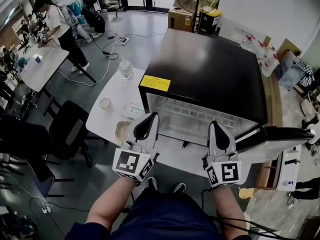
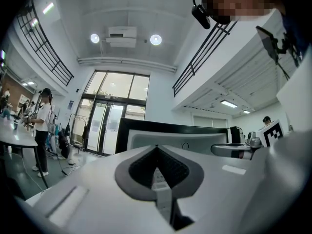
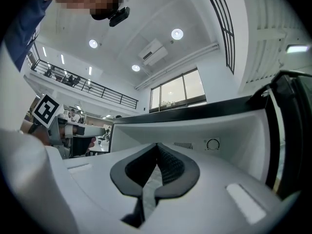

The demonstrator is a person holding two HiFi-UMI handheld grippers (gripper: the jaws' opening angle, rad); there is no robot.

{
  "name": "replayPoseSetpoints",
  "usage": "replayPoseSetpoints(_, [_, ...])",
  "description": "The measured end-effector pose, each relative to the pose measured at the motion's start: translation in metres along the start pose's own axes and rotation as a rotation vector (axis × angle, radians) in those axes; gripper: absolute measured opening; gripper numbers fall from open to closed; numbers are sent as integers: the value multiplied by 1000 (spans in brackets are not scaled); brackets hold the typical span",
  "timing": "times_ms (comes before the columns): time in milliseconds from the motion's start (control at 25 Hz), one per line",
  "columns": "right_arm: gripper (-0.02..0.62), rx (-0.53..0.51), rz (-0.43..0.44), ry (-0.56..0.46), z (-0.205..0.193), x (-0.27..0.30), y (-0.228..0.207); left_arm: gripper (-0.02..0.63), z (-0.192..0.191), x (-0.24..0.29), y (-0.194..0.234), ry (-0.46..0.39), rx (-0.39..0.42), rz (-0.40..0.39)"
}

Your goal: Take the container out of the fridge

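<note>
Both our grippers are closed with nothing between the jaws. Our left gripper (image 1: 148, 120) and right gripper (image 1: 216, 129) hover side by side just in front of the fridge (image 1: 210, 69), whose door (image 1: 285, 133) hangs open at its right. The container (image 1: 121, 130) sits outside the fridge on the white table (image 1: 112, 88), just left of the fridge. A cup (image 1: 105, 103) and a bottle (image 1: 126, 69) stand behind it.

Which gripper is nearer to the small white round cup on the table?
Left. The left gripper is a little to the right of the small white round cup; the right gripper is farther right, in front of the open black fridge.
</note>
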State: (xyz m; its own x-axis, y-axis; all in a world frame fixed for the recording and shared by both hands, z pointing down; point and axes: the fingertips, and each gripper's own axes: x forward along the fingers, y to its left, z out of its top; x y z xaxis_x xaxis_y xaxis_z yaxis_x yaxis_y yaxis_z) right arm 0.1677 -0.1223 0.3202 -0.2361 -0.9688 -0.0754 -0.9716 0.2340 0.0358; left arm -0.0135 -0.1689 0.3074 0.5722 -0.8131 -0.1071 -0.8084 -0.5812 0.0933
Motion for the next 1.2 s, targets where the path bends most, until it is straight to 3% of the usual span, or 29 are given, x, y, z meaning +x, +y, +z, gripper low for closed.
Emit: replayPoseSetpoints(1200, [5, 23, -3, 10, -8, 7, 9, 3, -5, -5, 11, 13, -24, -13])
